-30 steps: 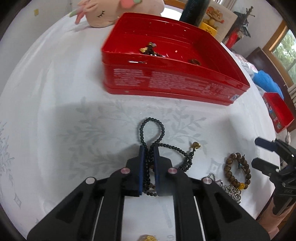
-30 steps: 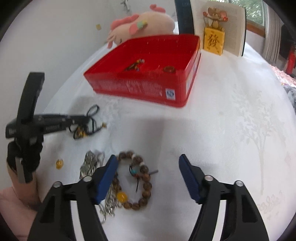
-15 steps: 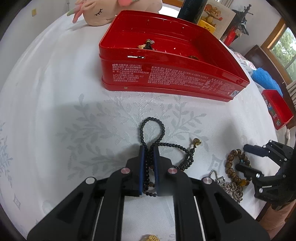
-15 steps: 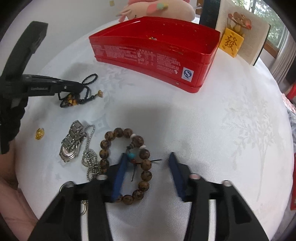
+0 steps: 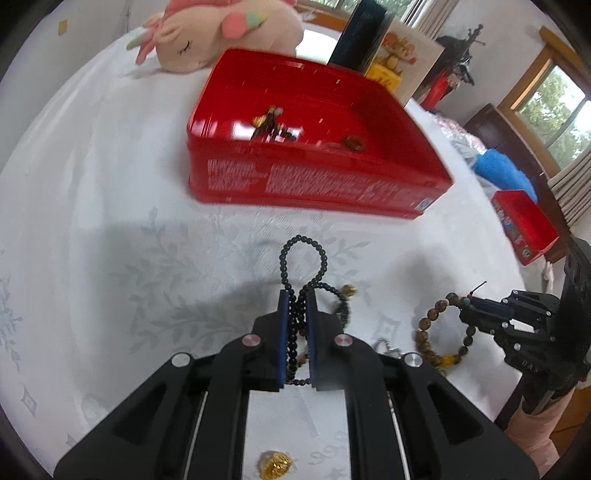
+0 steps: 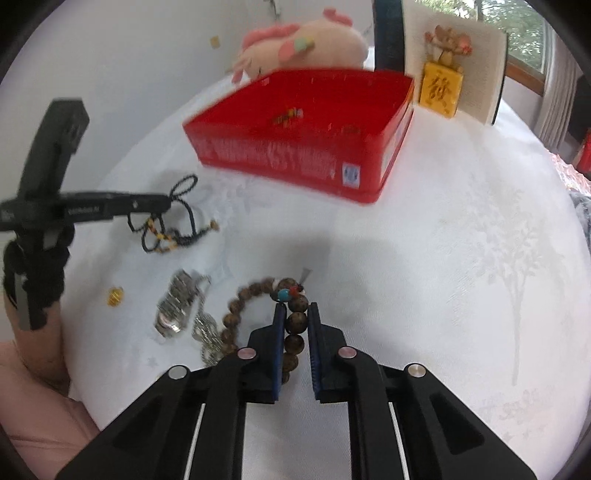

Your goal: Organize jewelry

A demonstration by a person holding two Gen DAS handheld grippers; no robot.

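Jewelry lies spread on a white tablecloth [image 5: 110, 229] with a pale leaf pattern. The left gripper [image 5: 295, 295] has its two blue pads pressed together on a black bead necklace [image 5: 303, 254]; one loop of the necklace stands out past the fingertips toward the far side, and the rest hangs below and to the right, with a small gold end piece. In the right wrist view this necklace hangs from the gripper with part of it trailing down toward the cloth.

The right gripper [image 6: 295, 310] has just been closing its jaws, and now its pads are clamped on a wooden bead bracelet [image 6: 255, 310], with several brown beads held between them. The bracelet has a turquoise bead and a red one near the fingertips, and a yellow bead on its near part. The bracelet curves to the left of the gripper; whether it rests on the cloth I cannot tell.

Just left of the bracelet lie a silver watch [image 6: 175, 306] and a silver chain [image 6: 205, 328], touching each other. Further left is a small gold bead [image 6: 115, 296].

On the far side stands an open red tin box [image 5: 317, 184], with a few small jewelry pieces inside. Behind it lies a pink plush toy [image 5: 221, 33], and to its right stands a card with a yellow figure [image 6: 441, 88].
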